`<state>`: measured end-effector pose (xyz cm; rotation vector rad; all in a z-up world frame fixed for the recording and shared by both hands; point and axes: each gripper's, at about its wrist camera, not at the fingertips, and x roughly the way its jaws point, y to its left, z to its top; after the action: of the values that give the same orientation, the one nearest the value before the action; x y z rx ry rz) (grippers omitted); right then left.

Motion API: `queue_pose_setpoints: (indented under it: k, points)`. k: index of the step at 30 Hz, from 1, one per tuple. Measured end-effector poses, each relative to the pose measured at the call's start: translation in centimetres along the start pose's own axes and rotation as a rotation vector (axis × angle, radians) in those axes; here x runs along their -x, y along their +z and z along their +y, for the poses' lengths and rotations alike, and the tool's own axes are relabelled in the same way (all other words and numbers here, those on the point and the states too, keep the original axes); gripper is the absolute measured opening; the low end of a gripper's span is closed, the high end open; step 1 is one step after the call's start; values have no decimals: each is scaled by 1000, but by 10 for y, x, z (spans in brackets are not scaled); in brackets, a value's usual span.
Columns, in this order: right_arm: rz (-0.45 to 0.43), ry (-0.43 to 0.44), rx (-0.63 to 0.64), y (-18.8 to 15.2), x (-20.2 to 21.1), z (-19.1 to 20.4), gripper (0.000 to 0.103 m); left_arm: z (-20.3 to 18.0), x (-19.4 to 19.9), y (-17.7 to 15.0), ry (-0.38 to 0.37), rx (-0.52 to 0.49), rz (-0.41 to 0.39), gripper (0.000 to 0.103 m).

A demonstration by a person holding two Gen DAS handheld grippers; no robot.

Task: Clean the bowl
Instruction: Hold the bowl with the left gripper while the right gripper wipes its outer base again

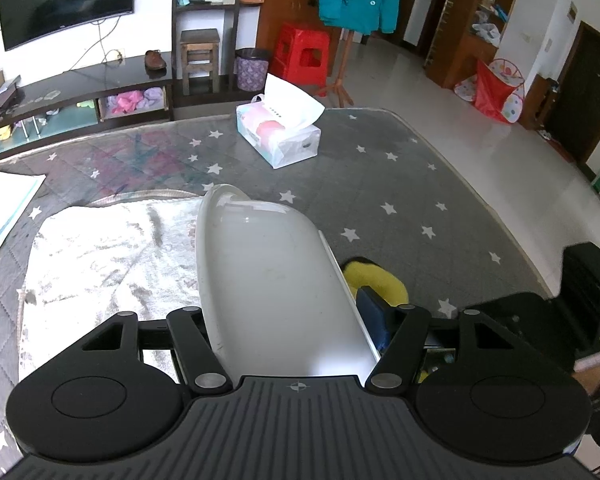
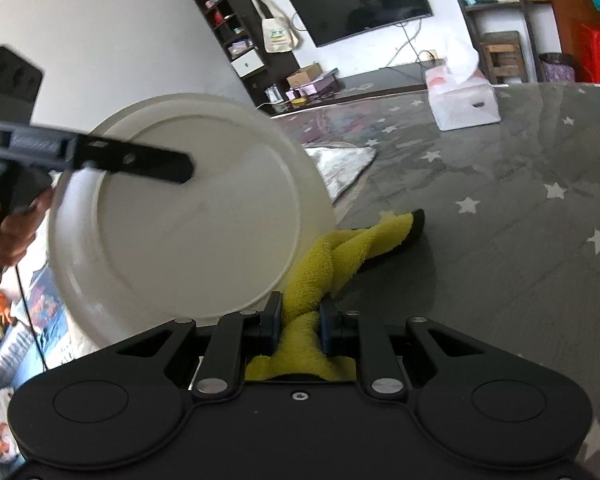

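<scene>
White plastic bowl (image 1: 272,280), held on edge above the table (image 1: 420,184) by the left gripper (image 1: 288,344), whose fingers straddle the rim and wall; the jaws stand partly apart, closed on the bowl. In the right wrist view the bowl's underside (image 2: 196,216) is turned toward the camera, with a raised foot ring, and one left finger (image 2: 140,162) is seen laid across it. A yellow cloth (image 2: 320,276) is pinched between the nearly closed jaws of the right gripper (image 2: 300,320) and trails past the bowl's lower rim, just beside it; contact cannot be confirmed. The step in hand is judged to be wiping of the bowl's outside. For the next move, the cloth would need to be pressed against the wall and swept along it while the bowl is kept steady. The surface appears smooth and glossy, with faint smudges. A crumpled foil sheet (image 1: 108,256) and a tissue box (image 1: 280,136) lie on the star-patterned cover.
</scene>
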<state>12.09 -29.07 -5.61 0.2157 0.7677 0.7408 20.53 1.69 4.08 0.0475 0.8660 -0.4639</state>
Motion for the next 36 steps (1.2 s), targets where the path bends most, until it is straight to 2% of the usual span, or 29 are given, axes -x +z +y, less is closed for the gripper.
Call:
queue_pose_setpoints:
  k: [7,20,36]
  points:
    - [11,42,69,-13,11,28,21,0,1,-2,11,21,-2,65]
    - [-17,111,100,-16,24,51,21,1,0,-1,29,53,8,68]
    - [-72,196,153,-9,44,81,21,-12,3,-4,69,9,-11,69]
